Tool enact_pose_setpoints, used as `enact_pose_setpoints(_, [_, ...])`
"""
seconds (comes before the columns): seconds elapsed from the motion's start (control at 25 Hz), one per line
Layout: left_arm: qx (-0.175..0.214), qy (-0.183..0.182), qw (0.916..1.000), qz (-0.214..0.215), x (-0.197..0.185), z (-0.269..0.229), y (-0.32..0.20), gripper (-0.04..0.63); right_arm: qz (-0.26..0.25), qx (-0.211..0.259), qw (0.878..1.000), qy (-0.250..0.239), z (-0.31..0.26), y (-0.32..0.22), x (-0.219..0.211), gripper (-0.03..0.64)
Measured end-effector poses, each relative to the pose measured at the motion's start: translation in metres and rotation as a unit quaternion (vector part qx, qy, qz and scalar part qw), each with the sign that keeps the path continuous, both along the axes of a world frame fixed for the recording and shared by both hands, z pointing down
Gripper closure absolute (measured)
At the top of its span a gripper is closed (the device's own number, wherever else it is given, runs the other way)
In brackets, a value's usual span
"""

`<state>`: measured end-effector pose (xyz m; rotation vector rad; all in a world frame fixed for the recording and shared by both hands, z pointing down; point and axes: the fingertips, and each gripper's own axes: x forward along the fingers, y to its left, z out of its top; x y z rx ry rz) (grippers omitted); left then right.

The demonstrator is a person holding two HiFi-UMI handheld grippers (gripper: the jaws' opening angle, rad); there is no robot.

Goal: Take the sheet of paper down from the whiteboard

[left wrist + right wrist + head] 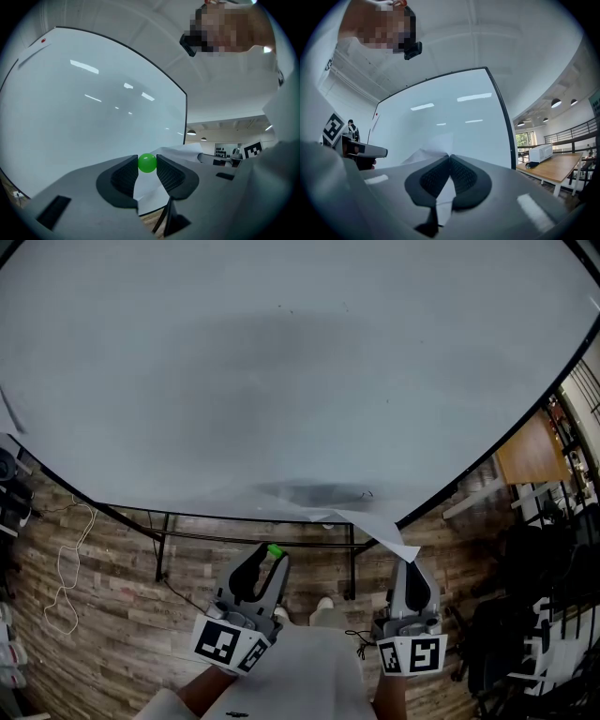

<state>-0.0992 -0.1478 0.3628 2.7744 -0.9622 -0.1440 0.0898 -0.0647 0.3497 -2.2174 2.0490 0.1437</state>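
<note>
The white sheet of paper (pixel 375 526) hangs crumpled off the lower right edge of the whiteboard (pixel 281 381). My right gripper (pixel 410 563) is shut on the sheet's near corner. In the right gripper view the paper (pixel 433 147) rises from between the closed pads of the right gripper (pixel 450 159). My left gripper (pixel 272 554) sits left of the sheet, shut on a small green ball magnet (pixel 275 550). In the left gripper view the ball (pixel 147 162) is pinched at the jaw tips, with the paper (pixel 180 152) just beyond it.
The board's metal stand (pixel 352 559) stands on a wood-plank floor, with a white cable (pixel 66 577) at the left. A wooden table (pixel 530 451) and dark chairs (pixel 534 615) are at the right. A red magnet (pixel 43 41) sits on the board's far upper corner.
</note>
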Motion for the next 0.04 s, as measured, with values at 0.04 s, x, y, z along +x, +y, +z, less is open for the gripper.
enact_pose_setpoints(0.04, [0.0, 0.0, 1.0, 0.0, -0.0013, -0.0001, -0.0001, 0.471, 0.0, 0.0, 1.0, 0.0, -0.0003, -0.0006, -0.0017, 0.606])
